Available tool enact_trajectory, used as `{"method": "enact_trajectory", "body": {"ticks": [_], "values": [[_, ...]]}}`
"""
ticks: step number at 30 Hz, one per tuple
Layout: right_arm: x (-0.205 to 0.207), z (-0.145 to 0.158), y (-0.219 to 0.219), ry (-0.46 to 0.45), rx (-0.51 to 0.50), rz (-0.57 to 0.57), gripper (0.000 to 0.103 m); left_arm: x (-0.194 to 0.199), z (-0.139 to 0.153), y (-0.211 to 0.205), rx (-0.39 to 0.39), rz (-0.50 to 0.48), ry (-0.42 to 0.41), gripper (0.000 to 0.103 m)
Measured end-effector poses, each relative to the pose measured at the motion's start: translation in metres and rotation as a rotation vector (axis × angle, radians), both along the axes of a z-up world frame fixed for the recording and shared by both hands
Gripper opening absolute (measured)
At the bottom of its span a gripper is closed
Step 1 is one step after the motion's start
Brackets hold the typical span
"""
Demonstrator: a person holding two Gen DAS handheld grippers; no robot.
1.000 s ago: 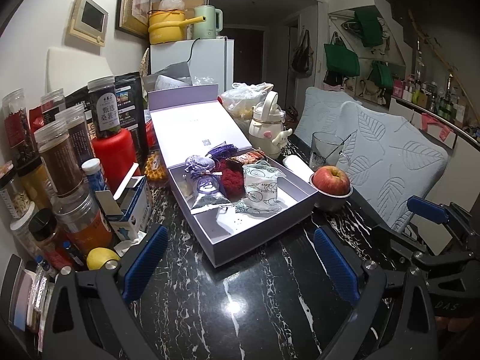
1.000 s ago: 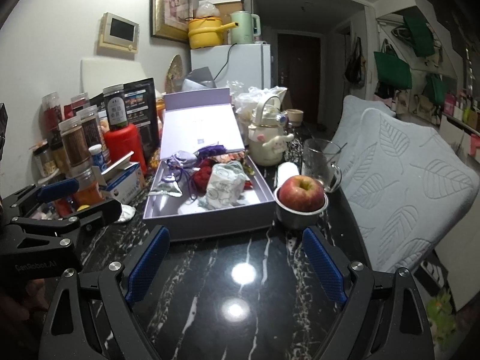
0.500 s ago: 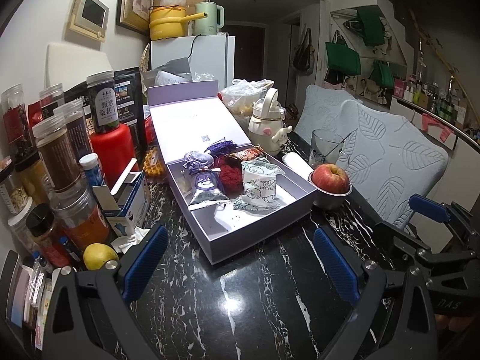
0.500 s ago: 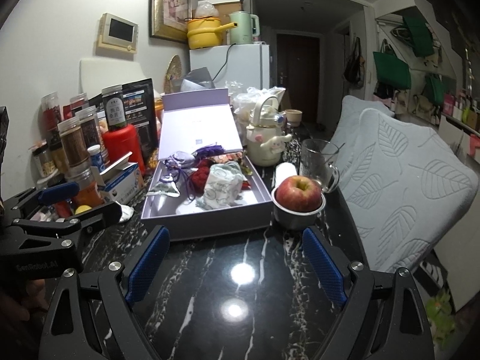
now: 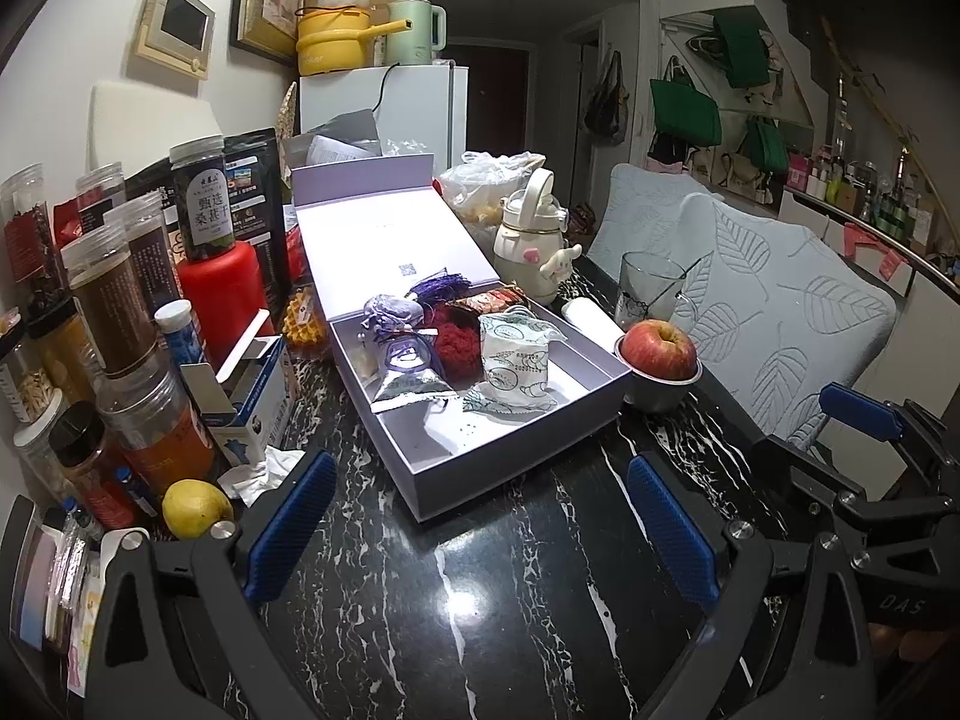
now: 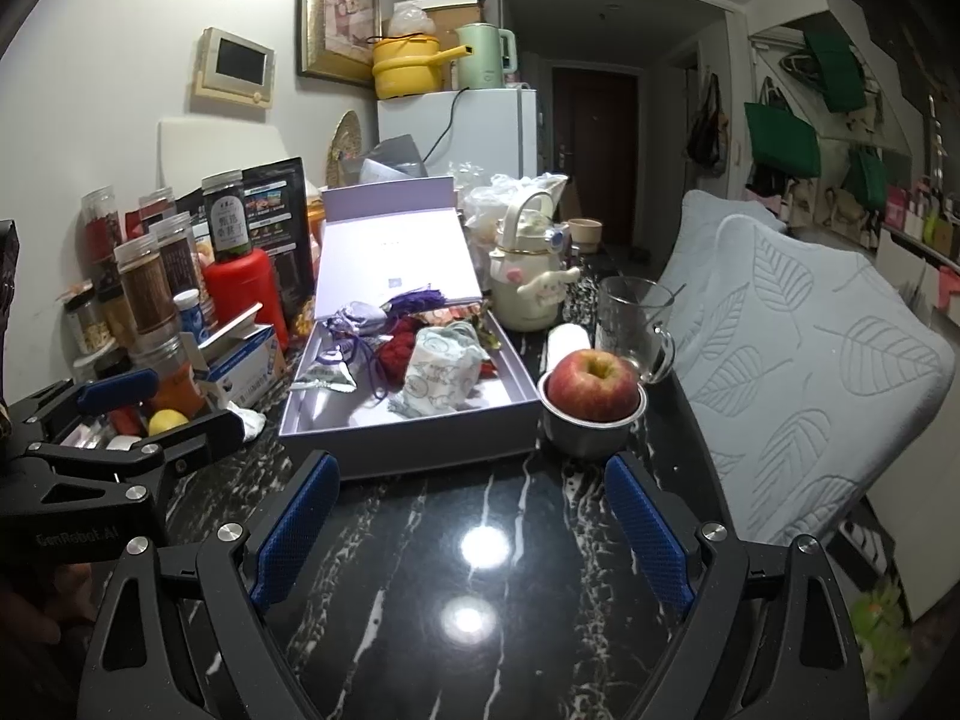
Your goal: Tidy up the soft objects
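Note:
An open lavender gift box (image 5: 528, 456) lies on the black marble table, its lid leaning back. Inside it are a white printed pouch (image 5: 516, 360), a red knitted piece (image 5: 453, 342), a pale purple sachet (image 5: 390, 315), a clear pouch with purple print (image 5: 405, 381) and a purple tassel (image 5: 444, 287). My left gripper (image 5: 480, 465) is open just short of the box's front corner and holds nothing. My right gripper (image 6: 471, 468) is open in front of the box wall (image 6: 408, 444), also with nothing in it. The white pouch (image 6: 441, 375) shows in this view too.
Right of the box, an apple (image 5: 658, 349) sits in a steel bowl beside a glass mug (image 5: 645, 288) and a white character bottle (image 5: 531, 240). Jars (image 5: 114, 300), a red bottle (image 5: 222, 294), a carton (image 5: 252, 402) and a lemon (image 5: 195, 507) crowd the left. A leaf-patterned cushion (image 5: 780, 312) borders the right.

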State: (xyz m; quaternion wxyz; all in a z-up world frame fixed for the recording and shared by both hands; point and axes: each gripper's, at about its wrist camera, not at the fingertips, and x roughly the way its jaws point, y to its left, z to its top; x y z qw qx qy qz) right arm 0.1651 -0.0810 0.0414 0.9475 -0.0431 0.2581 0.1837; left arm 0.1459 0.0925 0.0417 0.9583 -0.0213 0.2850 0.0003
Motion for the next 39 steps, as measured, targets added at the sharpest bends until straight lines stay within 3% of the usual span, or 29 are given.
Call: {"method": "enact_trajectory", "body": {"ticks": [39], "values": [[0.015,-0.022,0.01,0.056,-0.029,0.019,0.094,0.009,-0.018,0.0,0.03,0.006,0.043,0.1]]}}
